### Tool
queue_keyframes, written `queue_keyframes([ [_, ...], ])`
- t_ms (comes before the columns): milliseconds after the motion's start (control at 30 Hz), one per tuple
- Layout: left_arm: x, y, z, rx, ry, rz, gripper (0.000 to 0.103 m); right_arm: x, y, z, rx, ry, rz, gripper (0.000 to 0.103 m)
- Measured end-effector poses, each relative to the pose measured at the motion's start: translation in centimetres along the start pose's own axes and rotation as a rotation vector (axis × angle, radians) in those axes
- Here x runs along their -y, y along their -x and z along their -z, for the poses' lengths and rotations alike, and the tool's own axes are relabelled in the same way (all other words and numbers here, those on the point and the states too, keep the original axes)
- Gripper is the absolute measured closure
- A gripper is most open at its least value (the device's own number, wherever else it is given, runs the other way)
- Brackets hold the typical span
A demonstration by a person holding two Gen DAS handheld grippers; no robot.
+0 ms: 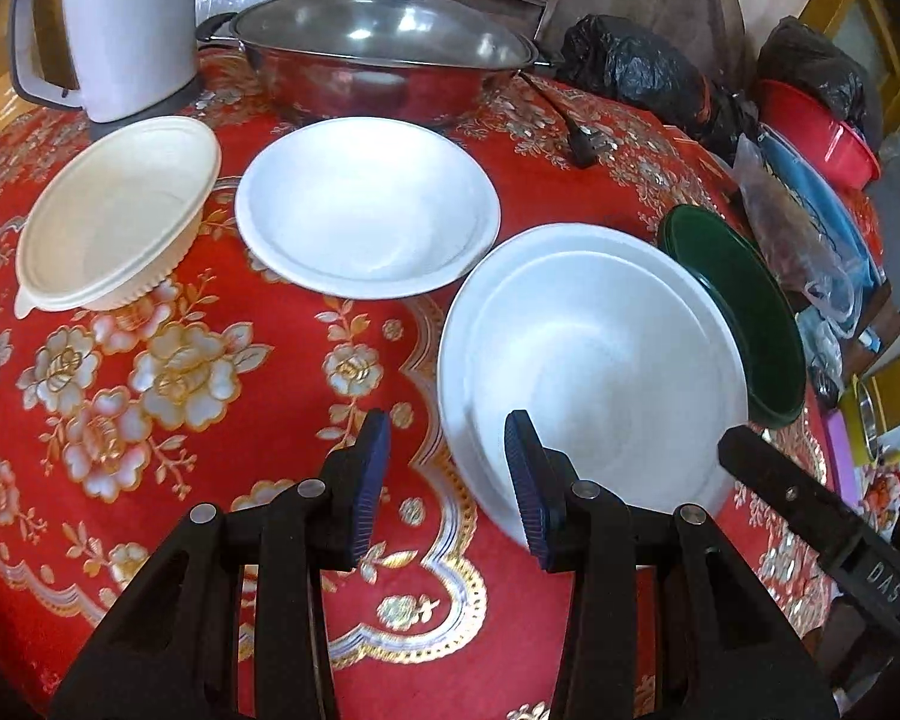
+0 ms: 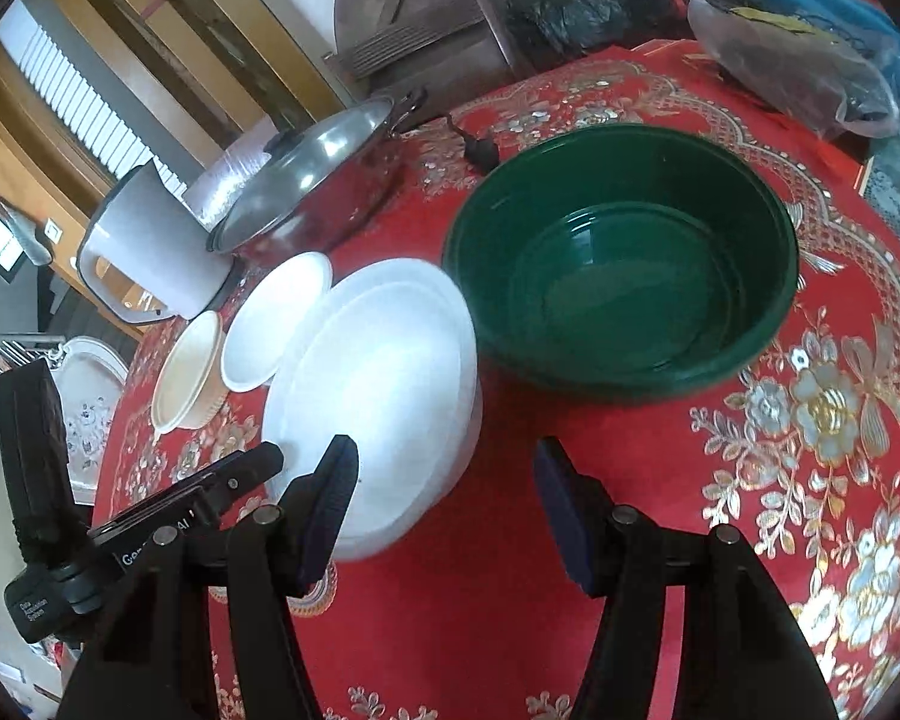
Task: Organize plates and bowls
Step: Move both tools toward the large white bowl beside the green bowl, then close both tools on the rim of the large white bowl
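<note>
Left to right along the red floral tablecloth [image 1: 210, 468], your dishes run: a cream plastic bowl [image 1: 117, 216] by the left edge, just in front of the white kettle [image 1: 129, 24]; a small white bowl [image 1: 366, 207] before the lidded steel pot [image 1: 384, 54]; a large white bowl nested in a white plate [image 1: 594, 360]; and a dark green bowl [image 1: 732, 312] toward the right edge, touching or nearly touching the nested pair.

Your left gripper [image 1: 447, 480] hangs with its tongs partly spread and nothing between them. The near-left rim of the nested white pair lies just ahead, the right pad already over that rim and the left pad over bare cloth. The coming move appears to turn on this straddle: the rim runs roughly away from you, so the tongs stand across it.

Your right gripper [image 2: 447, 504] has its tongs spread wider, also empty, over bare cloth between the nested white pair [image 2: 384, 372] and the dark green bowl [image 2: 624, 258], the green bowl ahead and slightly right. Your left hand is nearer the white pair; your right is nearer the green bowl.

The right wrist view shows the green bowl's empty interior, which the left view gives only edge-on. The left view shows the cream bowl and small white bowl standing apart, where the right view overlaps them.
</note>
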State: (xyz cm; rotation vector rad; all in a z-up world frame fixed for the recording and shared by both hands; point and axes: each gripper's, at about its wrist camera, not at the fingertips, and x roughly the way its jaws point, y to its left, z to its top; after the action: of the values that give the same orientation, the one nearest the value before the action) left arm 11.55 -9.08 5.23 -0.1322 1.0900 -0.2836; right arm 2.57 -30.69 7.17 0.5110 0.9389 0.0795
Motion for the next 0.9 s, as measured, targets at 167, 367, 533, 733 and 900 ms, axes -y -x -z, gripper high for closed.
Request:
queue_keyframes([
  [167, 0.1, -0.8, -0.8, -0.009, 0.016, 0.021, 0.064, 0.2, -0.8, -0.4, 0.004, -0.005, -0.009, 0.042],
  [367, 0.9, -2.2, -1.3, -0.038, 0.011, 0.031, 0.064, 0.4, -1.2, -0.7, 0.017, 0.003, -0.024, 0.043],
  [533, 1.4, -2.4, -1.2, -0.025, -0.009, 0.031, 0.064, 0.5, -1.6, -0.7, 0.028, 0.022, -0.03, 0.061],
  [733, 1.6, -2.5, -1.1, -0.019, -0.026, 0.021, 0.071, 0.6, -2.0, -0.5, 0.031, 0.039, -0.044, 0.086],
  [900, 1.1, -2.3, -1.1, -0.013, -0.032, -0.001, 0.086, 0.2, -1.9, -0.2, 0.026, 0.079, -0.018, 0.087],
])
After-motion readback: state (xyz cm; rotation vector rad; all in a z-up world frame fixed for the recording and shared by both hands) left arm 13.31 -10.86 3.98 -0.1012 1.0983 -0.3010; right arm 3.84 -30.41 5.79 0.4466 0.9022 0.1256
